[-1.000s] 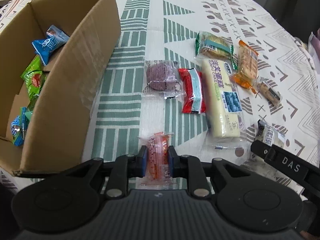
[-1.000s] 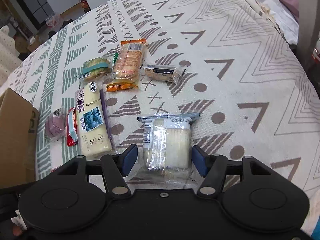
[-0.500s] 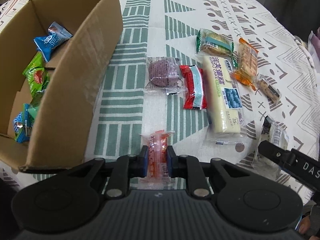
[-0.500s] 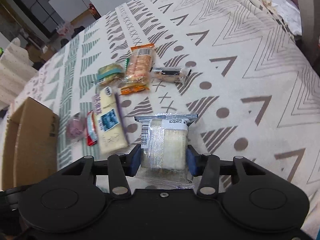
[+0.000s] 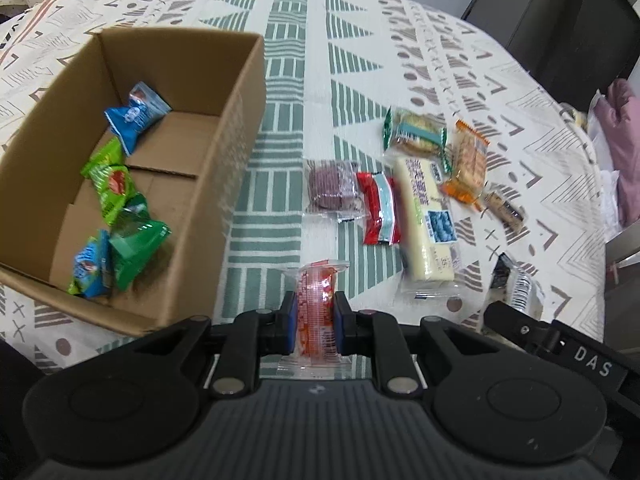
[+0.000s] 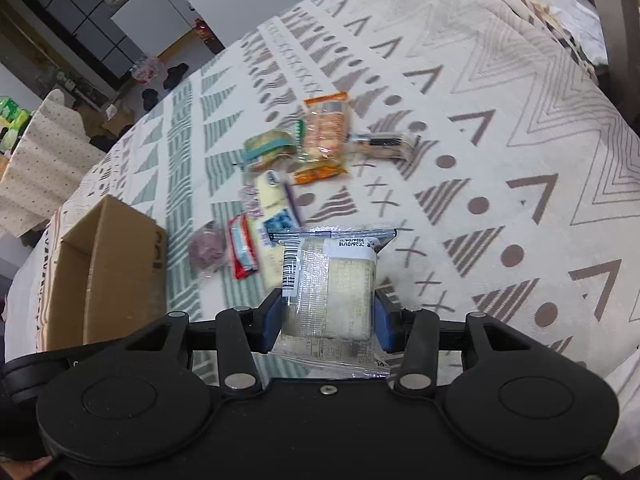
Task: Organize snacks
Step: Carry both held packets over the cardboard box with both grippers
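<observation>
We hold one snack per hand. Left gripper [image 5: 313,316] jaws clamped on orange-red packet [image 5: 316,304], long axis pointing forward. Right gripper [image 6: 328,312] jaws pinching pale clear-wrapped cake [image 6: 330,292], lifted off table [image 6: 500,128]. Cardboard box [image 5: 236,168] lies forward-left of both; left hand nearer, box mouth just beside its jaws. We judge left packet drops first. Six snacks remain on table.

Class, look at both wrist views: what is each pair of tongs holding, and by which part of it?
The left tongs grip the orange-red snack packet across its middle. The right tongs clamp the pale cake in clear wrap by its two long sides.
</observation>
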{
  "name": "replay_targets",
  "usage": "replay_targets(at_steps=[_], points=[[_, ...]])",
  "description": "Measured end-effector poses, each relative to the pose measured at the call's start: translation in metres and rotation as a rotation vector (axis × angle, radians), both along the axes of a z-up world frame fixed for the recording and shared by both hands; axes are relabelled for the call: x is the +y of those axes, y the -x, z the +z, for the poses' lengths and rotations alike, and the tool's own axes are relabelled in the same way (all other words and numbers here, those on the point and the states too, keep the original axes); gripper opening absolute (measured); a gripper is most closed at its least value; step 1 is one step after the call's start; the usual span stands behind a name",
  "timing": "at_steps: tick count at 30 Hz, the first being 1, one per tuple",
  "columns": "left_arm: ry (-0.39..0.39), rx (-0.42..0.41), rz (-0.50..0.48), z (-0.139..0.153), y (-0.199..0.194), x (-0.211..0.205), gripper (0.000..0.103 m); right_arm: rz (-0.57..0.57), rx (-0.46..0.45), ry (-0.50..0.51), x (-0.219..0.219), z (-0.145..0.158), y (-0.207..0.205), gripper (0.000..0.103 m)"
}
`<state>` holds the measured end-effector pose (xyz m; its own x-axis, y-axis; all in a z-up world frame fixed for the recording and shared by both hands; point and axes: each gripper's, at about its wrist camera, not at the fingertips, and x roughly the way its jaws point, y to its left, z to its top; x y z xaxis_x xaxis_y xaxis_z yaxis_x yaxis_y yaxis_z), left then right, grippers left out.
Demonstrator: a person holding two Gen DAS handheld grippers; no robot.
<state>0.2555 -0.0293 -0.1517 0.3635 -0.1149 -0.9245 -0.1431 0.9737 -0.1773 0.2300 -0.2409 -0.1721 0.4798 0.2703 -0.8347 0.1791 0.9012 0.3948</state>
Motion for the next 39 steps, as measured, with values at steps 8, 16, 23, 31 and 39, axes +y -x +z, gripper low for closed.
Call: replay_targets(at_steps=[8,16,23,31,39], points=[[0.014,-0.035,-0.015,0.024,0.004,0.018,0.017,0.024,-0.006,0.007,0.030,0.022,0.000,0.045],[0.027,-0.078,-0.022,0.055,0.008,0.041,0.017,0.061,-0.051,-0.013,0.060,0.049,-0.003,0.045],[0.036,-0.110,-0.005,0.074,0.008,0.065,0.017,0.101,-0.092,-0.023,0.088,0.067,-0.010,0.045],[0.041,-0.132,0.027,0.087,0.008,0.094,0.017,0.150,-0.125,-0.024,0.116,0.082,-0.017,0.045],[0.037,-0.142,0.064,0.095,0.007,0.124,0.017,0.191,-0.145,-0.031,0.139,0.092,-0.022,0.045]])
